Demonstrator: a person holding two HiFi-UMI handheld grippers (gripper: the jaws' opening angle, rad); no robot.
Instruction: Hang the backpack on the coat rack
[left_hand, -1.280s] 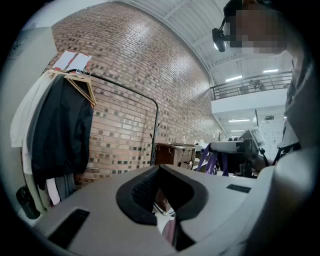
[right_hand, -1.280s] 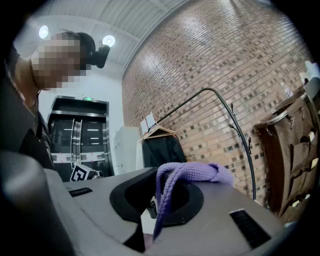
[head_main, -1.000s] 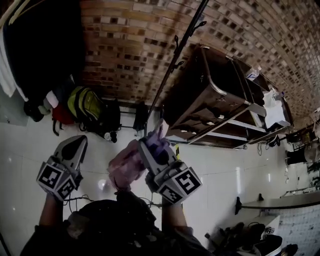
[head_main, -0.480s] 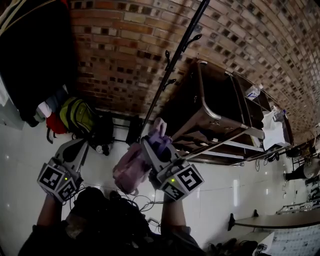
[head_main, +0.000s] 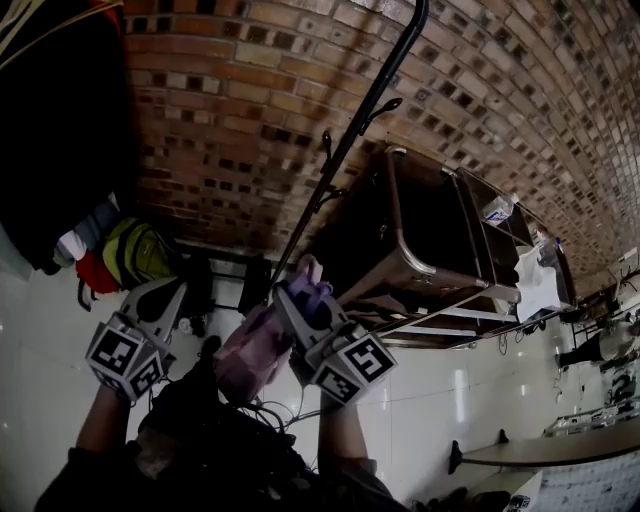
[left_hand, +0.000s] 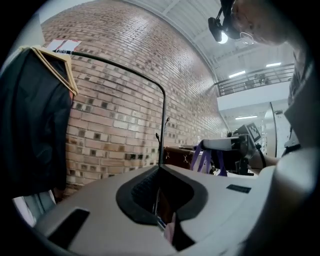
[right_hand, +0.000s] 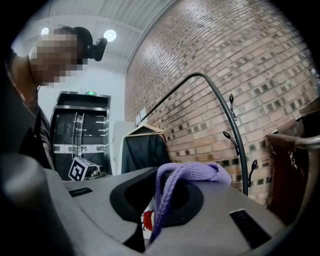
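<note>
The pink backpack (head_main: 252, 345) hangs below my right gripper (head_main: 303, 290), which is shut on its purple strap (head_main: 312, 272). In the right gripper view the purple strap (right_hand: 186, 176) loops over the shut jaws. The black coat rack pole (head_main: 352, 132) rises just beyond that gripper, with small hooks (head_main: 384, 105) along it and above the strap. The pole (right_hand: 234, 127) and its hooks (right_hand: 226, 136) stand to the right in the right gripper view. My left gripper (head_main: 166, 291) is shut and holds nothing, left of the backpack. Its own view shows the pole (left_hand: 164, 125) straight ahead.
Dark garments on wooden hangers (head_main: 55, 120) fill the left side against the brick wall (head_main: 230, 110). A yellow-green bag (head_main: 135, 252) and a red bag (head_main: 92, 272) lie on the floor below them. A brown cabinet with a metal frame (head_main: 425, 240) stands right of the pole.
My right gripper has carried the backpack a little left and closer to the rack pole. The head view has tilted up along the wall. My left gripper stays shut beside it.
</note>
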